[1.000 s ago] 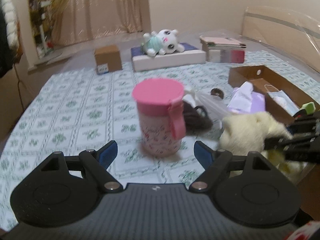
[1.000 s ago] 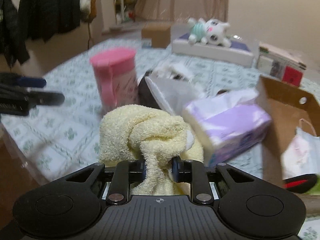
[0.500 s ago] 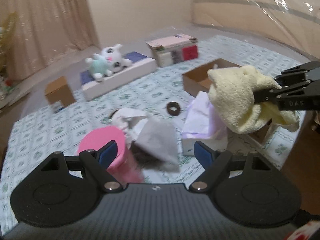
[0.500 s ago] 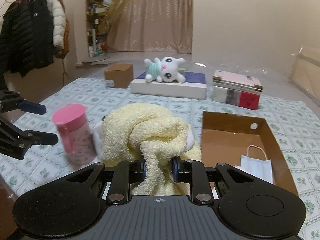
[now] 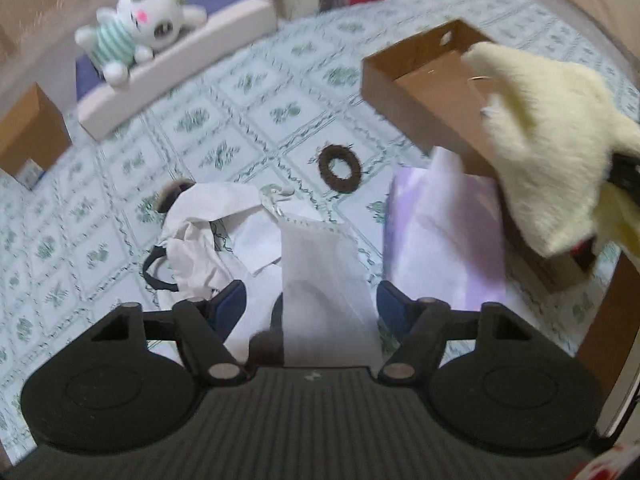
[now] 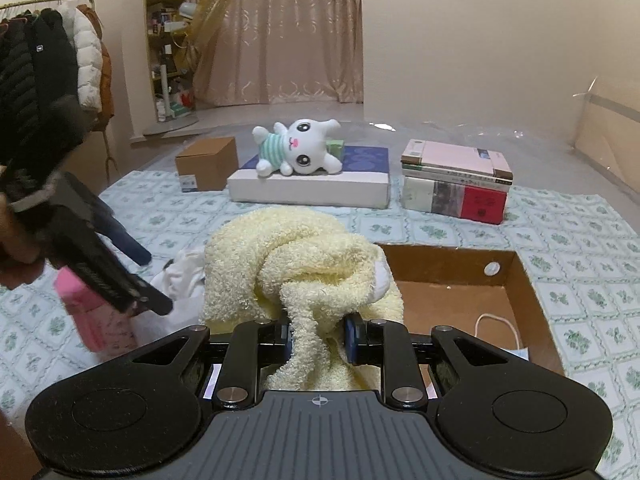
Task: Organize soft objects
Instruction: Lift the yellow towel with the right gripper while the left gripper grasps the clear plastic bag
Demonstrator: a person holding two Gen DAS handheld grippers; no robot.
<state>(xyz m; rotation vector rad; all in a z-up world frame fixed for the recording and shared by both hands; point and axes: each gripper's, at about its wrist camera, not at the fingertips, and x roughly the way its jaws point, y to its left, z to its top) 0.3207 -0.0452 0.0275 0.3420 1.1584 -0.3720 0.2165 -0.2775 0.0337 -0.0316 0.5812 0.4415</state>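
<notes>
Green-patterned bedspread point(image 5: 248, 80) below: right gripper point(image 6: 318, 338) pinches the yellow towel point(image 6: 304, 256), cardboard box point(image 6: 532, 304) at 2 o'clock; left gripper point(image 5: 310, 306), closing, straddles a white plastic bag point(image 5: 320, 276) ungripped.

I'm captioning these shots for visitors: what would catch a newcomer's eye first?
The fluffy yellow towel, bunched in the right gripper beside the open cardboard box. Behind it a white plush cat lies on a flat white box. The left gripper points down over crumpled white cloth.

patterned cloth surface point(image 5: 248, 120) bears cardboard tray point(image 5: 420, 80), hair tie point(image 5: 340, 168), tissue pack point(image 5: 440, 236), books point(image 6: 456, 180).
</notes>
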